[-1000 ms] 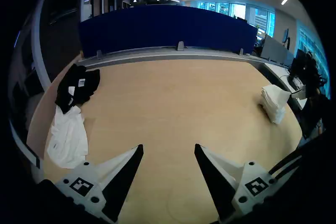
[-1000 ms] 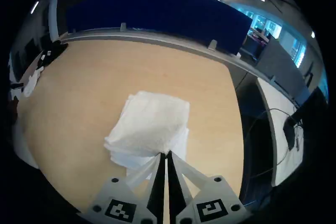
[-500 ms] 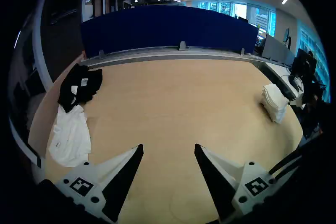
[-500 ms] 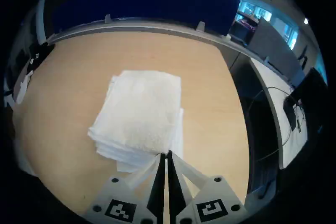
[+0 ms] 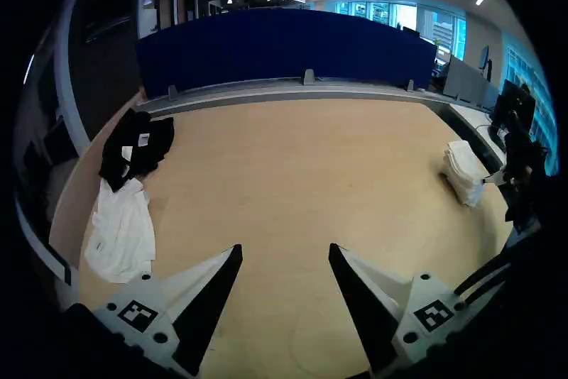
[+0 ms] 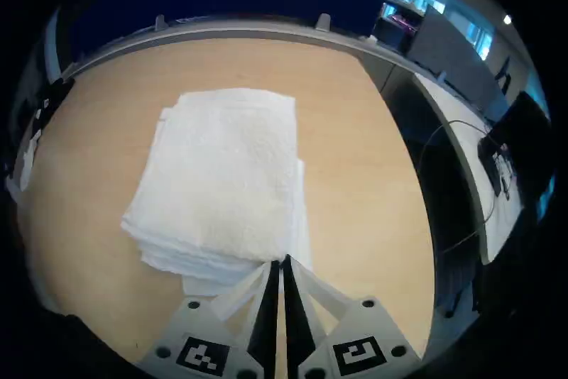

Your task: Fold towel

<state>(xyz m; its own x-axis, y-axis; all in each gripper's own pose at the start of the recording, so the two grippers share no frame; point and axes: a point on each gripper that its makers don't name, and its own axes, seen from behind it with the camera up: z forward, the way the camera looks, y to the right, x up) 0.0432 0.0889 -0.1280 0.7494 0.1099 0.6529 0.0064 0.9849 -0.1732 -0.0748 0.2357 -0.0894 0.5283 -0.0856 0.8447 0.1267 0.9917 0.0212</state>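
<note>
A stack of folded white towels (image 6: 220, 173) lies on the wooden table (image 6: 355, 166) near its right end. My right gripper (image 6: 282, 260) is shut, its tips pinching the near right corner of the top towel. In the left gripper view the same stack (image 5: 465, 169) sits far right, with the right gripper (image 5: 497, 178) at its edge. My left gripper (image 5: 284, 245) hovers open above bare tabletop (image 5: 298, 159), with nothing between its fingers.
A black garment (image 5: 135, 145) and a white garment (image 5: 121, 226) lie at the table's left end. A blue partition (image 5: 284, 42) runs along the far edge. Beyond the right edge stands a second desk (image 6: 461, 130) with cables and a monitor.
The right gripper has come lower and closer over the stack, and the top towel has settled flatter. The left gripper has barely moved.
</note>
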